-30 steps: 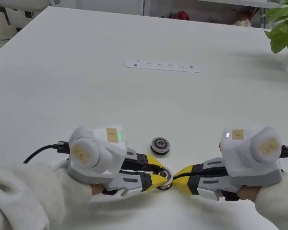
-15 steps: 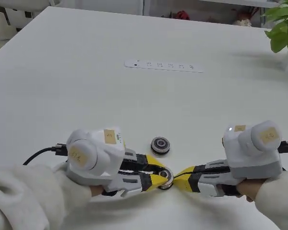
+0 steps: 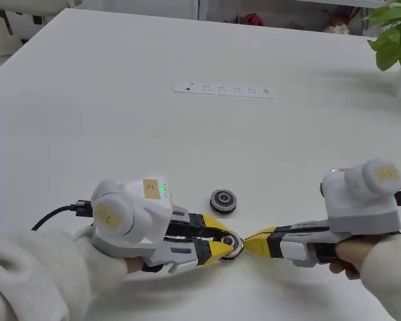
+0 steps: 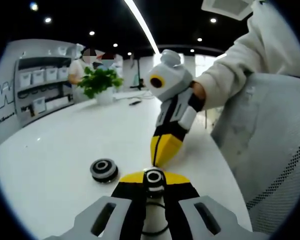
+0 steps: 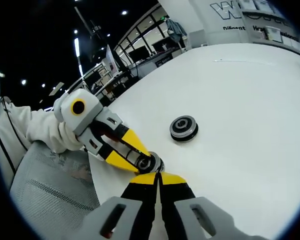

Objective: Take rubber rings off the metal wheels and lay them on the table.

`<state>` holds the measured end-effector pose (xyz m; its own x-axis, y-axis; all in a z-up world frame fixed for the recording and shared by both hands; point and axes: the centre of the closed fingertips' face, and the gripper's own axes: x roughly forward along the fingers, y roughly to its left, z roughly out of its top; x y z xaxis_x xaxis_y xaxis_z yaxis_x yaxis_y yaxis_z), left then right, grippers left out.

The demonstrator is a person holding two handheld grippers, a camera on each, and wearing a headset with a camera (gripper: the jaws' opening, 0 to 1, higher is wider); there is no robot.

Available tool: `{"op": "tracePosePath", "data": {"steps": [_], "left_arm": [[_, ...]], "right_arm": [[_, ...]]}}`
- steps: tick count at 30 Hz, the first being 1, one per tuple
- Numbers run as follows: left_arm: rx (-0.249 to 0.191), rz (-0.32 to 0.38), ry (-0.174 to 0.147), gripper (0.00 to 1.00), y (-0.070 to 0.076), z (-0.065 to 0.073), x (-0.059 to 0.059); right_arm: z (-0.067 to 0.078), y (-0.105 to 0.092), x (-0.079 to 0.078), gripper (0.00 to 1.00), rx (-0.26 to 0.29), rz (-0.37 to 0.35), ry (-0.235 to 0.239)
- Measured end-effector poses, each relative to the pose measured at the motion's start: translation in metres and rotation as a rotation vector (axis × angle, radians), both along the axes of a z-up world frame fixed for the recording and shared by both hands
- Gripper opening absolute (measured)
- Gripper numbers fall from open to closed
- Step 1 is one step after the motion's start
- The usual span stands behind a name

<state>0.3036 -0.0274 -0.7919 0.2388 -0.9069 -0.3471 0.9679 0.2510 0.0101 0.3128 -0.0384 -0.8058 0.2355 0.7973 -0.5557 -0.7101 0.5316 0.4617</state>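
Note:
A small metal wheel with a black rubber ring (image 3: 230, 245) (image 4: 154, 177) (image 5: 149, 162) is pinched between the yellow tips of my left gripper (image 3: 222, 246) (image 4: 154, 181) (image 5: 142, 159), low over the table's near edge. My right gripper (image 3: 248, 243) (image 5: 159, 176) (image 4: 162, 159) comes in from the right with its jaws together, tips touching that wheel's rim; whether they pinch the ring I cannot tell. A second ringed wheel (image 3: 223, 200) (image 4: 104, 169) (image 5: 184, 127) lies flat on the table just beyond the grippers.
A white power strip (image 3: 226, 91) lies mid-table. A potted plant (image 3: 394, 37) (image 4: 97, 82) stands at the far right corner. A black cable (image 3: 53, 214) trails left from the left gripper. A mesh chair back (image 5: 50, 180) is close behind me.
The right gripper has rolled and swung its body up and to the right while its tips stayed at the wheel. The left gripper and both wheels have held still.

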Motion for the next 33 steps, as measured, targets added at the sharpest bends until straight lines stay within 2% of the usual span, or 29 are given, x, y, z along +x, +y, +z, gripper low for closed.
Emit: {"op": "tracePosePath", "data": {"steps": [4, 12, 16, 33], "left_arm": [[0.007, 0.000, -0.005, 0.13, 0.000, 0.000, 0.000], [0.005, 0.002, -0.003, 0.13, 0.000, 0.000, 0.000], [0.014, -0.002, -0.017, 0.12, 0.000, -0.001, 0.000], [0.019, -0.002, -0.019, 0.12, 0.001, -0.001, 0.000]], "right_arm": [[0.004, 0.002, 0.001, 0.00, 0.063, -0.035, 0.054], [0.006, 0.005, -0.001, 0.00, 0.084, -0.052, 0.081], [0.008, 0.007, -0.004, 0.00, 0.085, -0.054, 0.081], [0.012, 0.011, -0.006, 0.00, 0.097, -0.041, 0.077]]}}
